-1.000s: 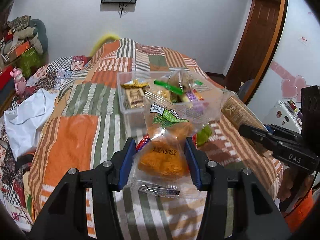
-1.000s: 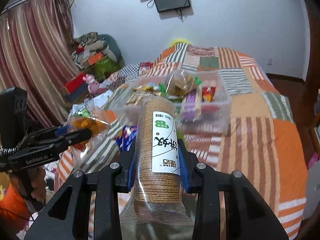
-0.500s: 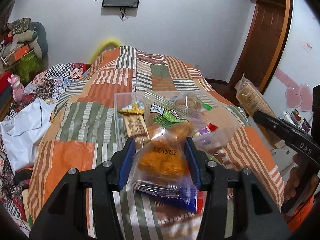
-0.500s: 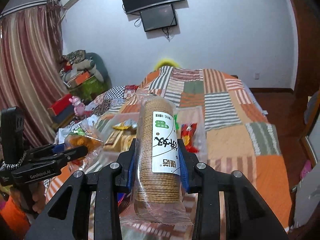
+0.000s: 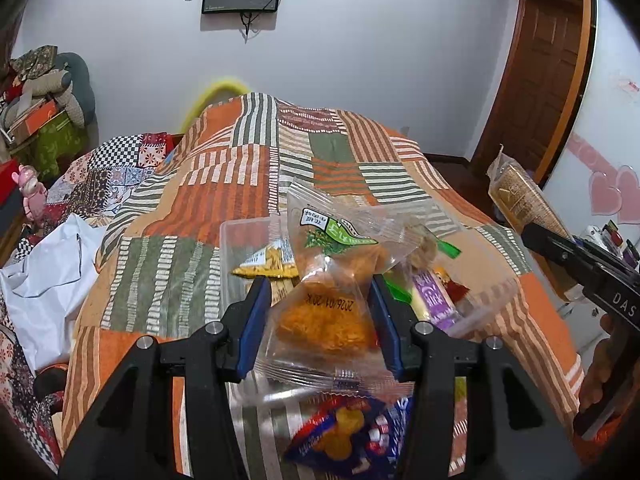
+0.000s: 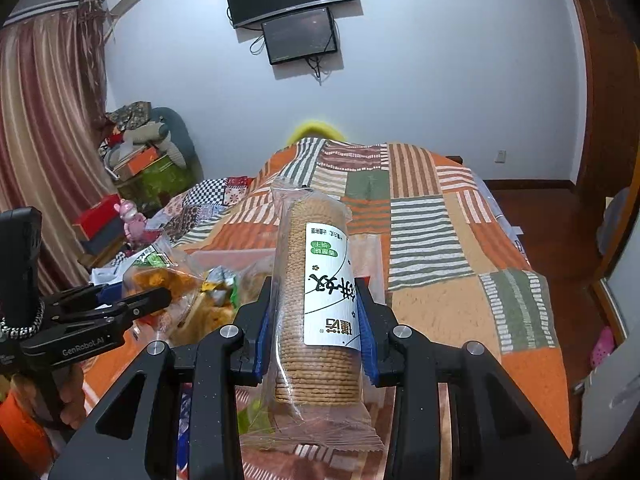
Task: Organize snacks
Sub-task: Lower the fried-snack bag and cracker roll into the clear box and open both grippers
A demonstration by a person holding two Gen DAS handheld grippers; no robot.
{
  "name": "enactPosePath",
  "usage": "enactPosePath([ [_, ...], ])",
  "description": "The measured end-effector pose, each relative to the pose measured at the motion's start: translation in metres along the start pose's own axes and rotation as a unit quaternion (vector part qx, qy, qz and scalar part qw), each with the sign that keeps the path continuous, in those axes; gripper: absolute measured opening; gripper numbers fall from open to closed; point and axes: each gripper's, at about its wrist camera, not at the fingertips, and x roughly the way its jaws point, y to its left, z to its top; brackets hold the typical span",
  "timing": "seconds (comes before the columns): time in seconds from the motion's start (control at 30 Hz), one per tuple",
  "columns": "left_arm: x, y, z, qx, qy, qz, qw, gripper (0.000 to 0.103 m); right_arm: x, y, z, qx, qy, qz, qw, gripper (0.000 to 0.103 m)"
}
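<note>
Closest to me, my left gripper [image 5: 318, 320] is clamped on a clear packet of orange snack [image 5: 324, 320], blue pads pinching both sides so the packet hangs above the bed and not on it. Under it, a blue-and-red snack bag [image 5: 340, 440] lies on the quilt [image 5: 152, 280], not yet sorted. My right gripper [image 6: 316, 332] squeezes a sleeve of round biscuits [image 6: 316, 300], held lengthwise between the pads so the stack doesn't buckle. Just past the left jaws sits the clear plastic bin [image 5: 236, 248], already carrying several wrapped snacks, and I judge both loads are heading there. Farther off runs the striped quilt, then the wall with two dark screens [image 6: 296, 12].
</note>
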Motion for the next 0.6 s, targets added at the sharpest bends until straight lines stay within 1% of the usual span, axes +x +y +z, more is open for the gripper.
enactPosePath([
  [0.2, 0.014, -0.001, 0.012, 0.006, -0.007, 0.008, 0.9999, 0.049, 0.016, -0.003, 0.005, 0.006, 0.005, -0.003, 1.000, 0.033],
  [0.37, 0.029, 0.000, 0.017, 0.010, -0.001, 0.013, 0.9999, 0.049, 0.032, -0.004, 0.003, 0.007, 0.017, -0.007, 1.000, 0.033],
  [0.5, 0.043, 0.005, 0.015, 0.009, 0.011, 0.009, 0.9999, 0.050, 0.045, -0.007, 0.002, 0.011, 0.031, -0.010, 0.999, 0.033],
  [0.6, 0.055, 0.010, 0.012, 0.007, 0.027, 0.015, 0.9995, 0.050, 0.053, -0.014, 0.001, 0.027, 0.040, -0.005, 0.999, 0.033],
])
